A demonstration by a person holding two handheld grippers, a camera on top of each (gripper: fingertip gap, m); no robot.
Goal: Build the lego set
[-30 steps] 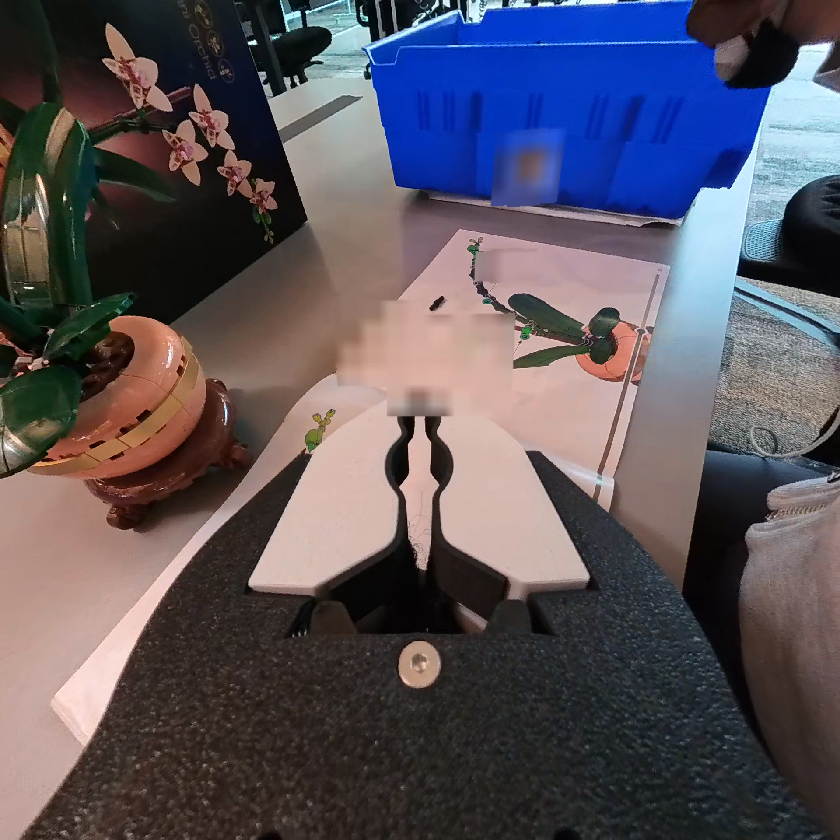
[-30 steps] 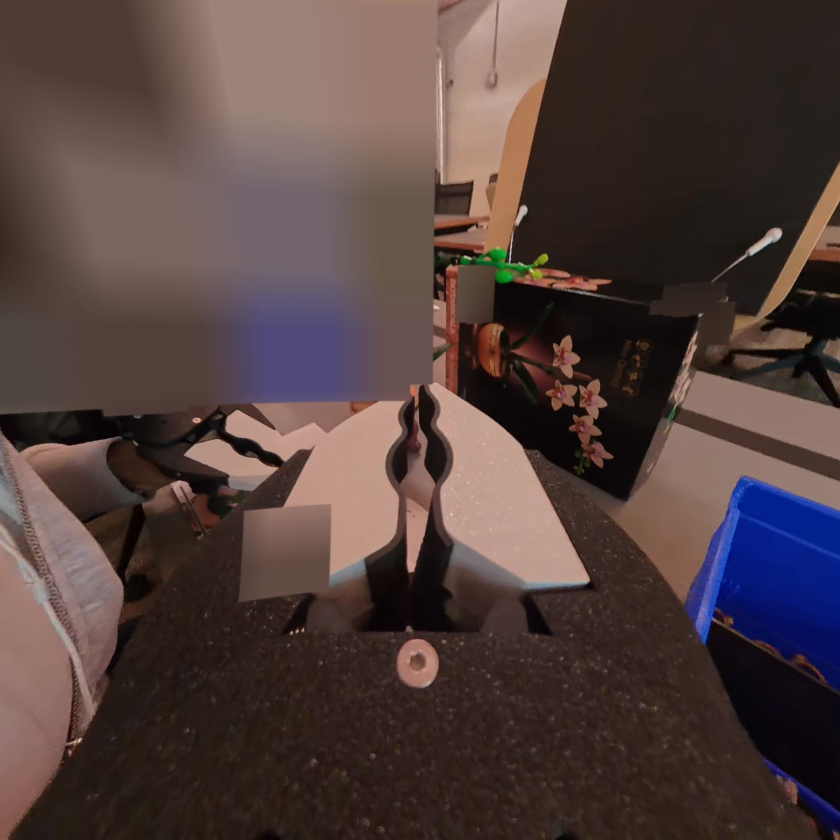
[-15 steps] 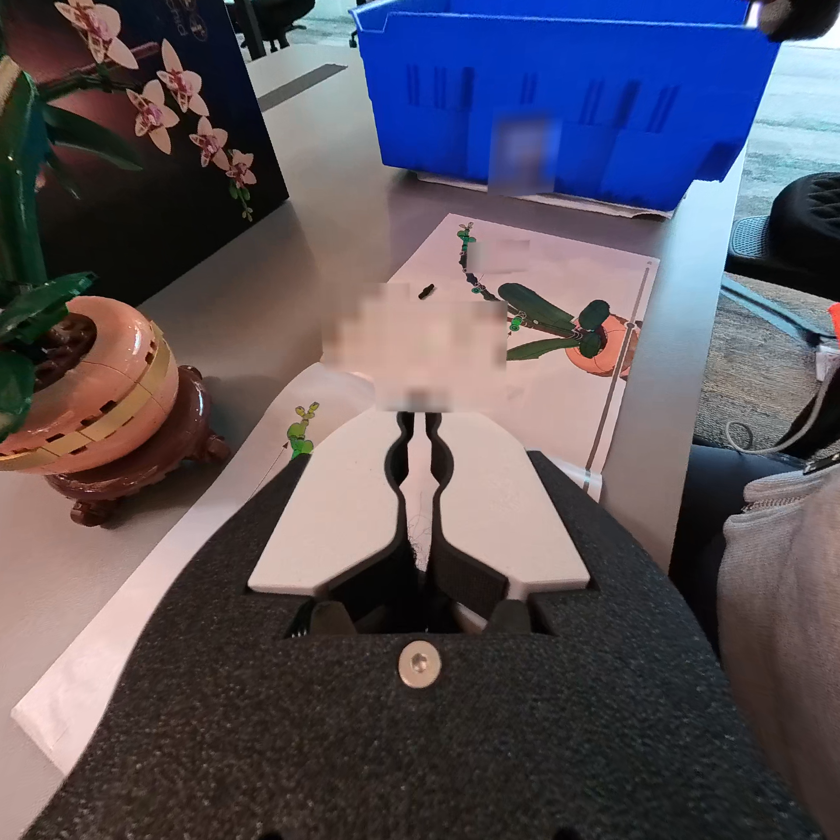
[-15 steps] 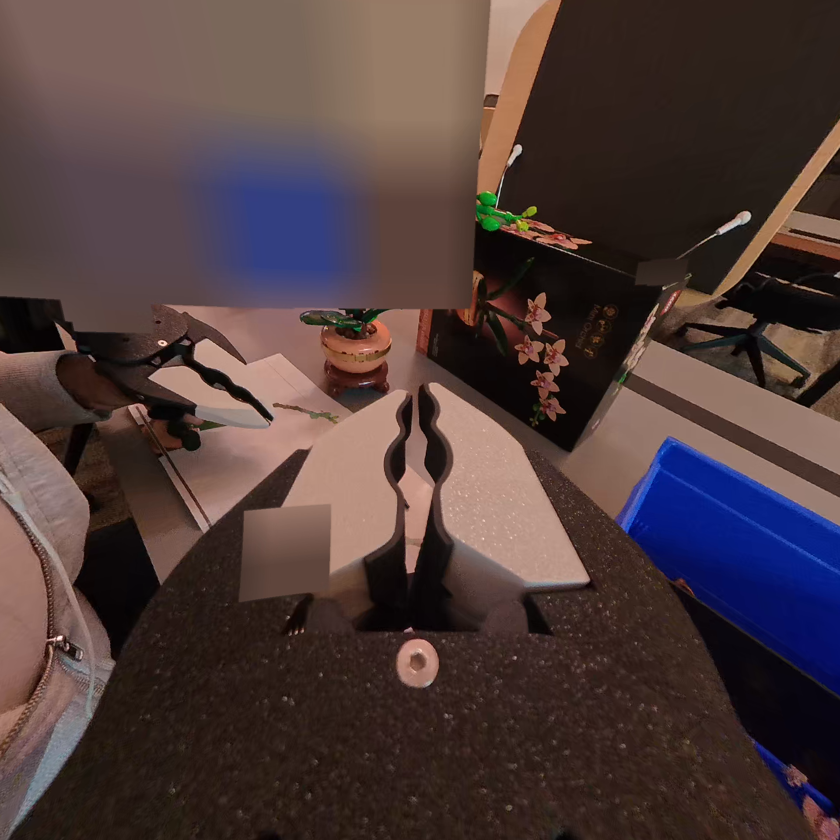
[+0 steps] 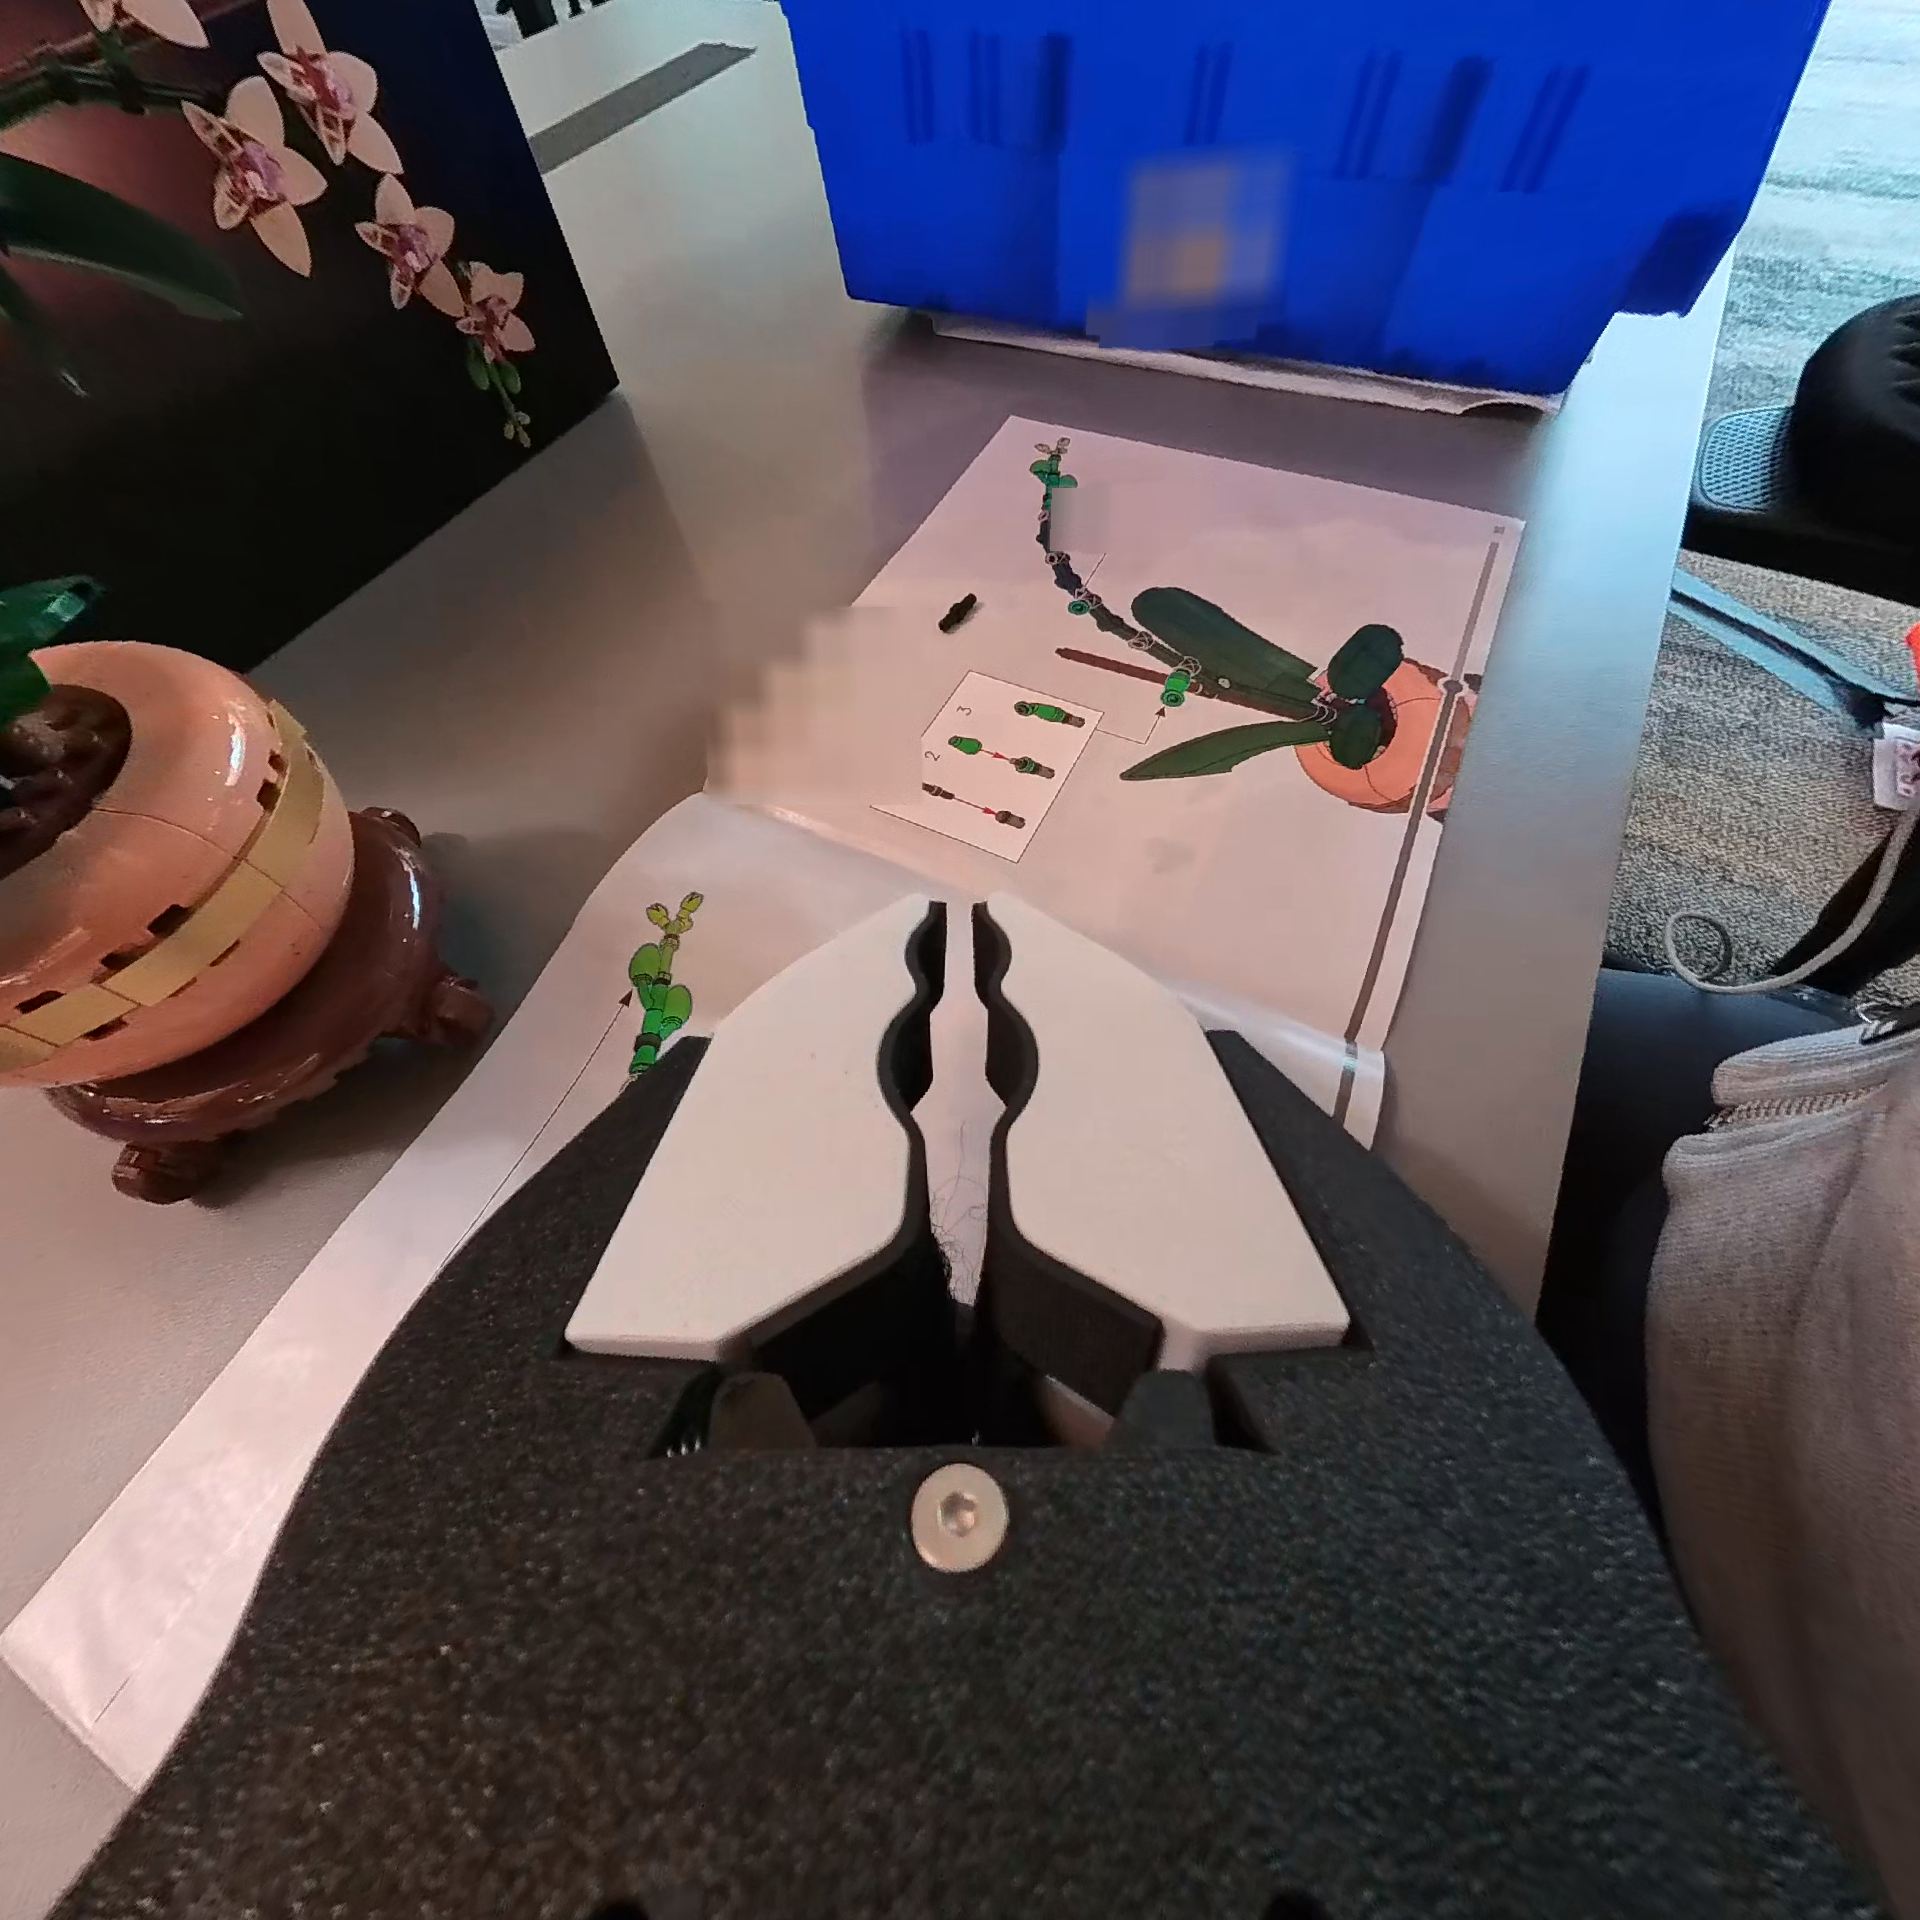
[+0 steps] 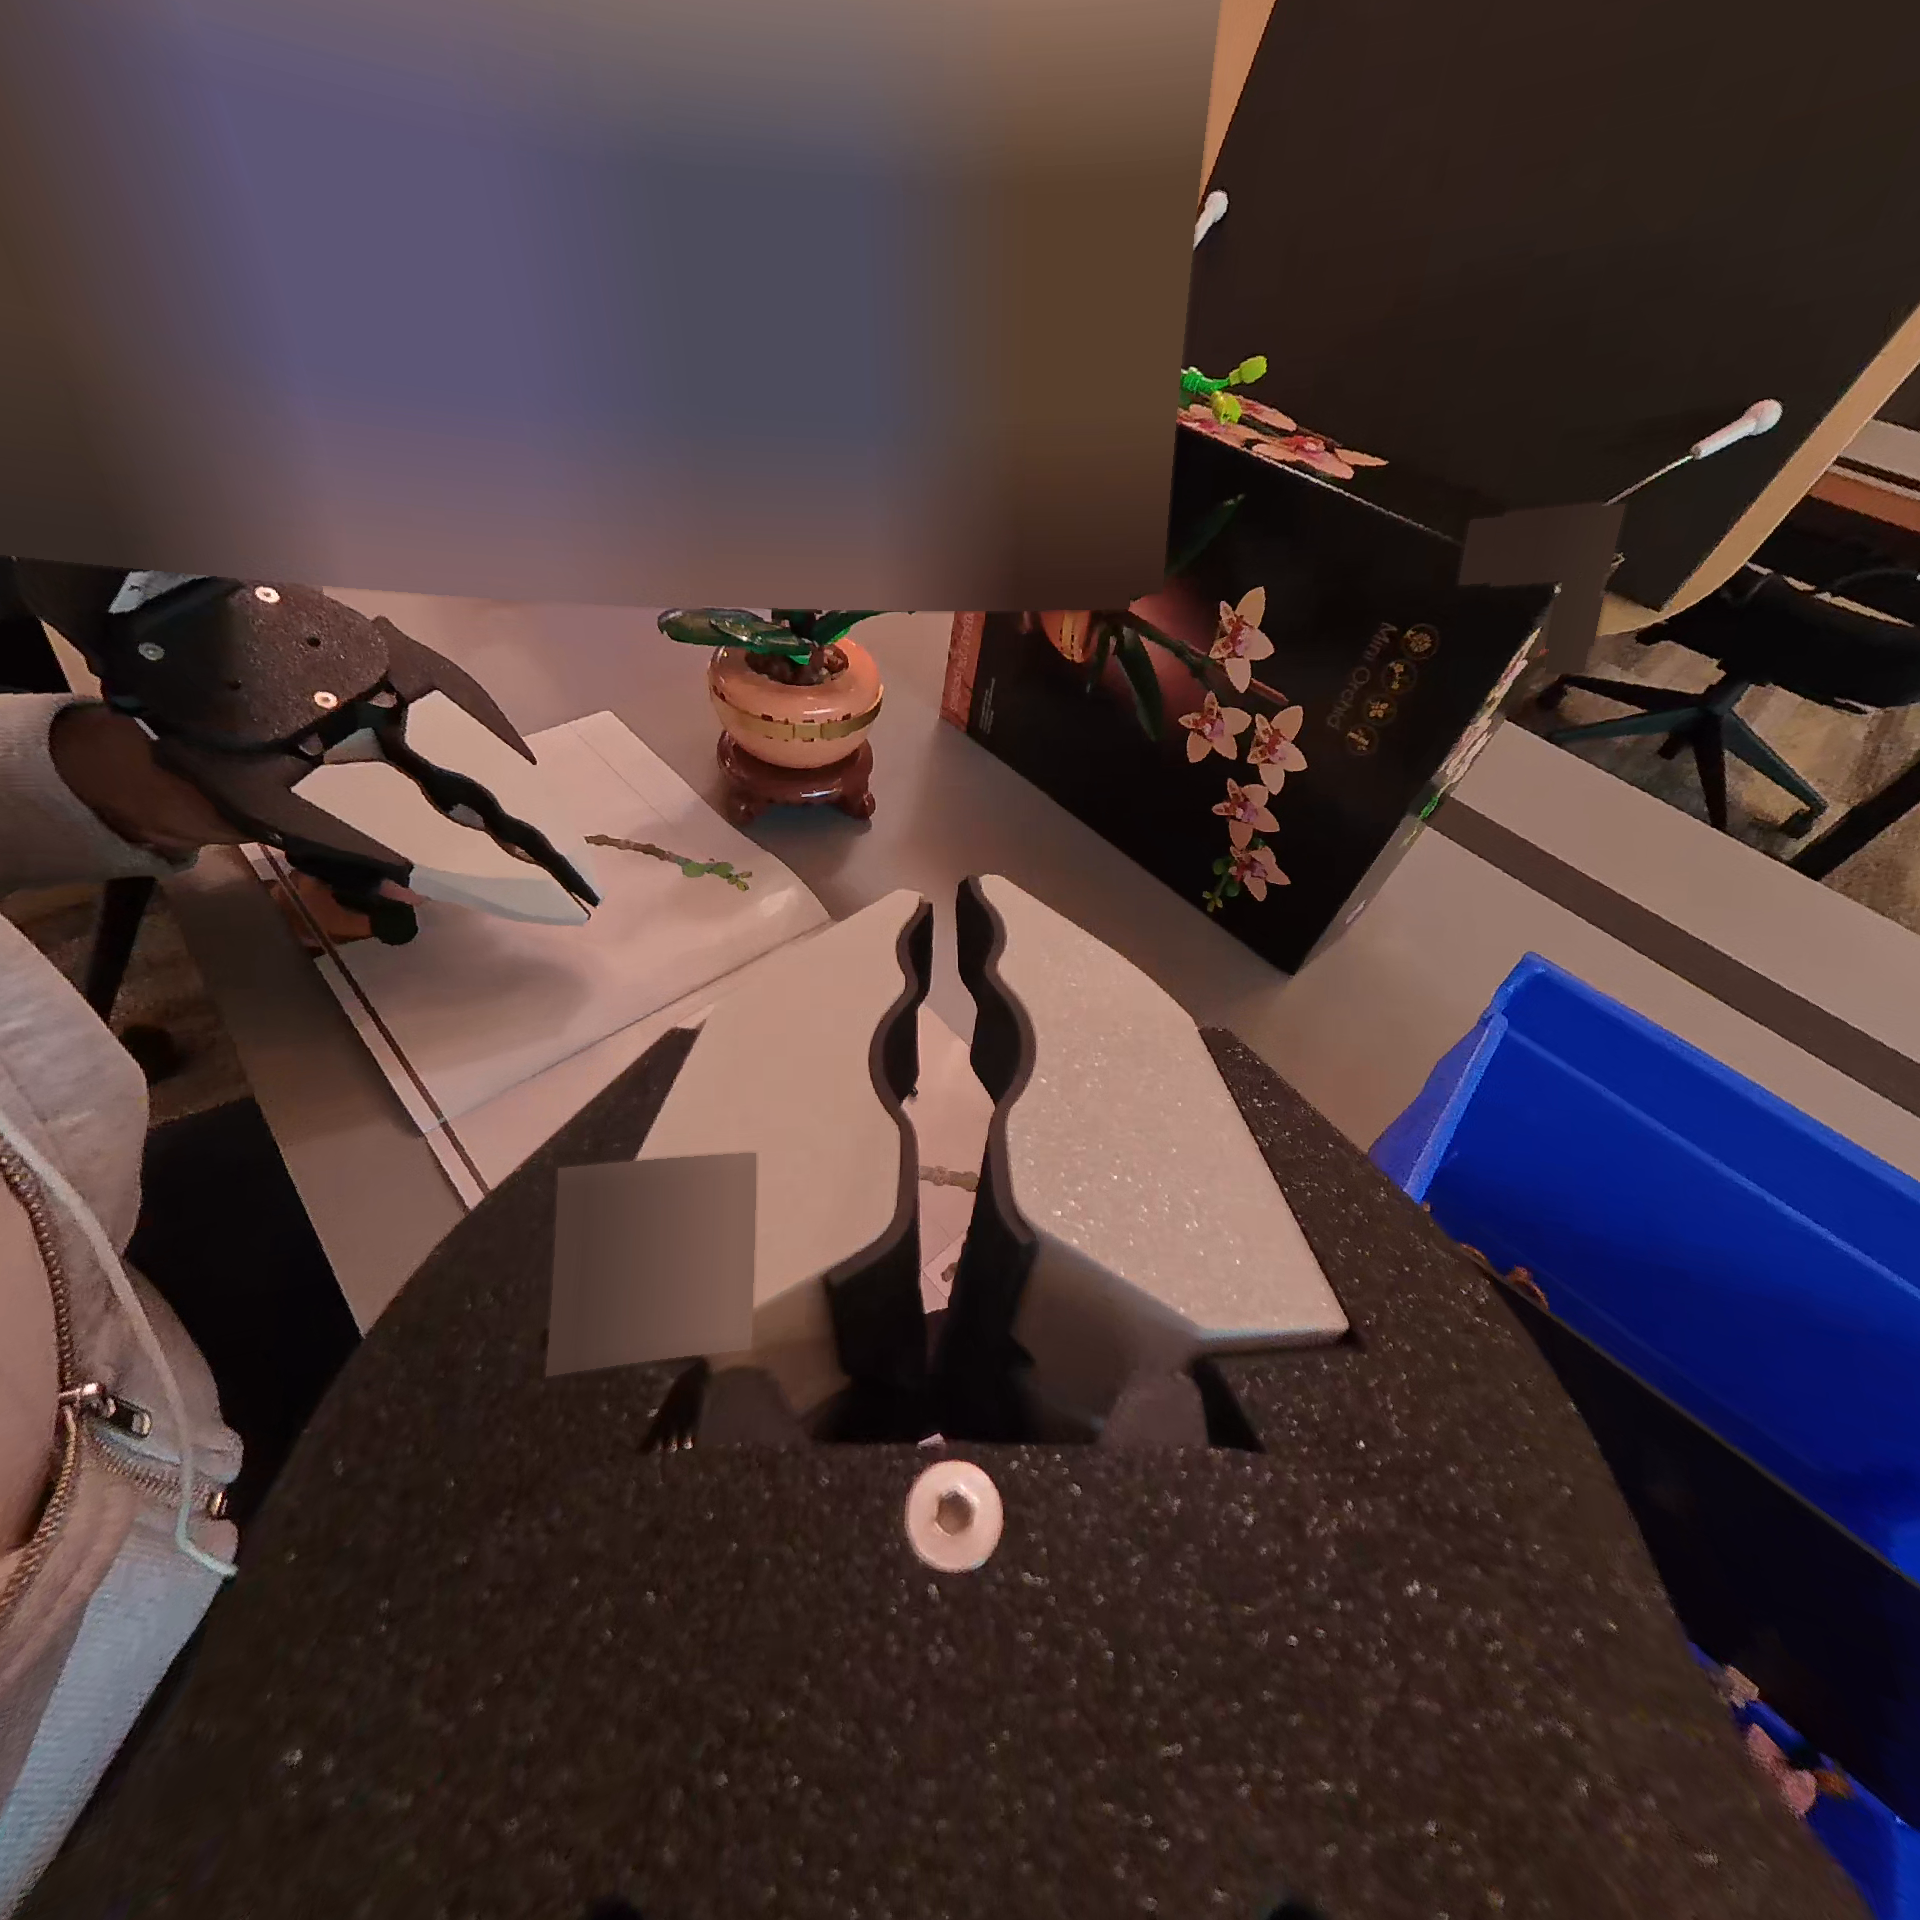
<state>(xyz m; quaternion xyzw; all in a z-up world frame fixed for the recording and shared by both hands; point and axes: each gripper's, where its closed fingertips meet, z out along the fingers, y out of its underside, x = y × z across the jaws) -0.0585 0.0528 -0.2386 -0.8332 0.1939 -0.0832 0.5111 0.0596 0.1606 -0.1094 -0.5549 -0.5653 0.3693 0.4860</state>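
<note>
Two grippers nearly closed, nothing held, over open instruction booklet

Two grippers are working above one grey table (image 5: 665, 540). The left gripper (image 5: 958, 906) is hanging low over an open instruction booklet (image 5: 1195, 914), its white fingers (image 5: 821, 1101) standing almost together with only a thin slit between the dark wavy pads and nothing in that slit. Ahead of its jaws and a little to the left, a small black pin (image 5: 958, 613) is lying loose on the far page, well clear of the tips. Left of the jaws, a brick-built flower pot (image 5: 177, 894), peach with a yellow band on a brown stand, is standing upright just beside the booklet's edge. Farther ahead and left, a dark box printed with orchids (image 5: 312, 312) is standing on the table; straight ahead beyond the booklet, a blue plastic bin (image 5: 1299, 156) is sitting on the table.

The right gripper (image 6: 943, 894) is hovering above the same booklet (image 6: 540, 987) near its fold, jaws likewise drawn close with a narrow gap showing table and page through it, and gripping nothing. Left of its jaws the left gripper is showing from the side, tips pointing down at the page. Ahead of the jaws the pot (image 6: 798, 717) is standing; ahead and right the orchid box (image 6: 1299, 748); to the right the blue bin (image 6: 1662, 1164). A grey sleeve (image 6: 62, 1299) is showing at the near left.
</note>
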